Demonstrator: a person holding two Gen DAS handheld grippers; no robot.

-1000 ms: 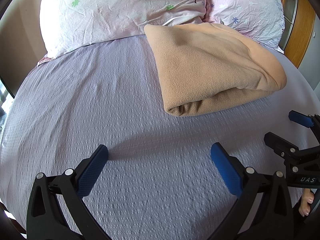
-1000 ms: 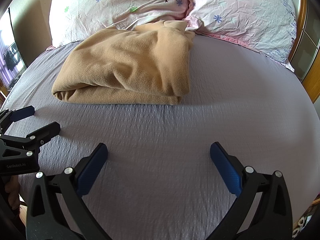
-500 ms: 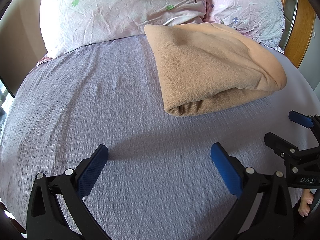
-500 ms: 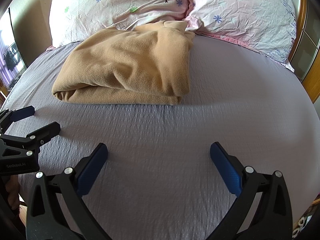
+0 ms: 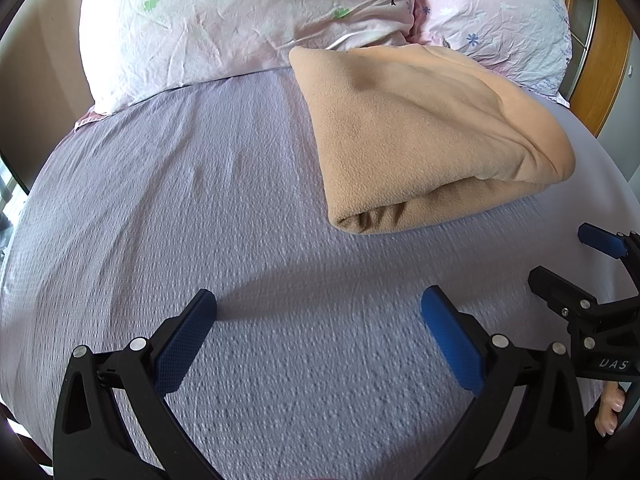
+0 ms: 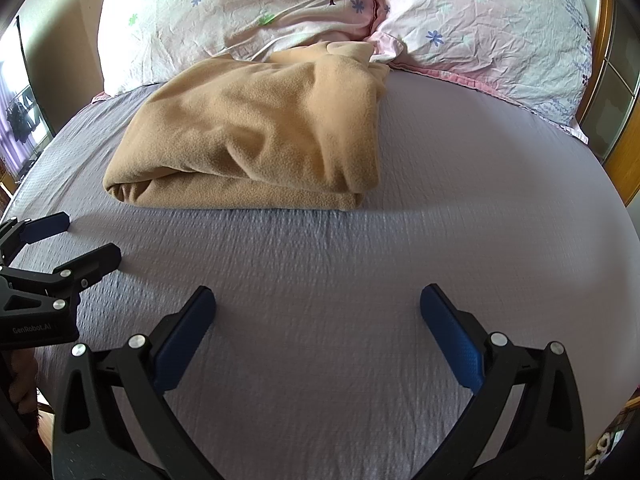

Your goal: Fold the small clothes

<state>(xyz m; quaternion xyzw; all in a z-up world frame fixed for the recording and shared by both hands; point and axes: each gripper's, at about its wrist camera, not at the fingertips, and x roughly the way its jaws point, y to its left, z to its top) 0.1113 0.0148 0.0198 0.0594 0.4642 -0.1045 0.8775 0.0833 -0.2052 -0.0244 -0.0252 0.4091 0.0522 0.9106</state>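
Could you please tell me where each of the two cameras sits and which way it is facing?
Left wrist: on the left gripper, low over the bed, facing the pillows; right gripper and fingertips at right.
Right wrist: on the right gripper, facing likewise; left gripper at left.
Shared: tan fleece, pillows, bed.

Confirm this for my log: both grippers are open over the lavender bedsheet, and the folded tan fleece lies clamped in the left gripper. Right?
Not quite. The tan fleece lies free on the bedsheet near the pillows, clear of the empty left gripper, as the left wrist view shows. The right gripper is open too.
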